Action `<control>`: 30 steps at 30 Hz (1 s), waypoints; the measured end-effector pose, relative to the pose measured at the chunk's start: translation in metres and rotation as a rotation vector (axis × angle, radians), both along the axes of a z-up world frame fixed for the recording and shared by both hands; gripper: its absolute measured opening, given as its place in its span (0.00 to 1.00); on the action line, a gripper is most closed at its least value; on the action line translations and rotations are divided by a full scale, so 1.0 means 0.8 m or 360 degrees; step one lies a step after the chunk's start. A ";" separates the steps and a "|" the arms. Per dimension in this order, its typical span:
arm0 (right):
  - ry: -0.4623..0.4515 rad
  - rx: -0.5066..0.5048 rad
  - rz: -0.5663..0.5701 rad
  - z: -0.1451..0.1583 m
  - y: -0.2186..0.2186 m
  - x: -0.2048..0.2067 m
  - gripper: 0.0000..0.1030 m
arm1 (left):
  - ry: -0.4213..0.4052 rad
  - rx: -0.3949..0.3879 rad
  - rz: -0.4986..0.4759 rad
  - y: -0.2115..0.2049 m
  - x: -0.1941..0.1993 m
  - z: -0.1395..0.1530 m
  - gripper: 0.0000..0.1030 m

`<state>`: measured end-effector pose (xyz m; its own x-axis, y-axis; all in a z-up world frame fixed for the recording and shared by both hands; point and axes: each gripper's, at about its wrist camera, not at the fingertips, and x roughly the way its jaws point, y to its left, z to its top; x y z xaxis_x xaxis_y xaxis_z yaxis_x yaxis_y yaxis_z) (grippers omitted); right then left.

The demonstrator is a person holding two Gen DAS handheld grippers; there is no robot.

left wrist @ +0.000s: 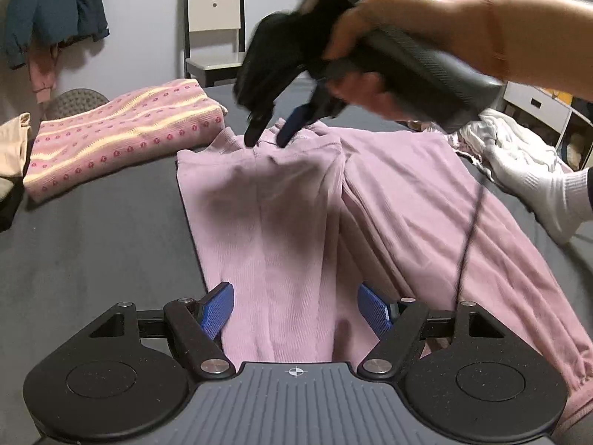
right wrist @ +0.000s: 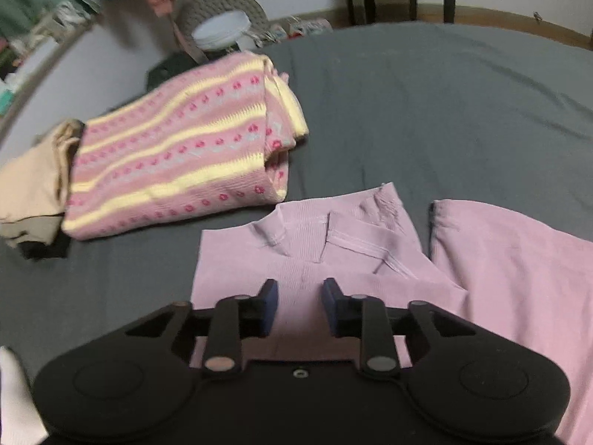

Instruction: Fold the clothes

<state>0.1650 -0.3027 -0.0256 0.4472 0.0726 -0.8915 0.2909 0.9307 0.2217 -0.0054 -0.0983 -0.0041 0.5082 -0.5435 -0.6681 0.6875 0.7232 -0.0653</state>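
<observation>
The pink top (left wrist: 296, 200) lies spread on the grey bed (left wrist: 92, 230), in the middle, partly folded along its length. The left gripper (left wrist: 296, 309) sits at its 6 o'clock end, jaws wide apart with the cloth between them, not squeezed. The right gripper (left wrist: 268, 135) is at the top's 12 o'clock end, by the collar, held by a hand (left wrist: 370, 55); its jaws are a little apart, with nothing clamped. At 10 o'clock lies a folded striped sweater (left wrist: 122, 137), near the top but apart. A beige cloth (right wrist: 33, 185) touches its far side. A basket (right wrist: 222, 11) stands past the bed; what is in it is hard to tell.
</observation>
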 end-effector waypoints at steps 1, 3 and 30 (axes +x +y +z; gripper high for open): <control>0.0013 -0.0008 -0.0006 -0.003 0.001 0.003 0.25 | -0.0004 0.0001 -0.0001 0.001 -0.001 0.000 0.72; 0.0039 -0.0024 -0.0019 -0.010 0.004 0.008 0.25 | 0.0003 -0.0015 0.0005 0.005 -0.002 0.000 0.72; -0.0112 0.0115 0.0172 0.090 0.115 0.051 0.03 | 0.0248 0.0172 0.0266 0.093 -0.062 0.022 0.72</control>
<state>0.2062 -0.2107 0.0464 0.4948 0.1865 -0.8488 0.1711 0.9367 0.3055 -0.0550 -0.0240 0.0139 0.4711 -0.3815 -0.7953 0.5455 0.8345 -0.0772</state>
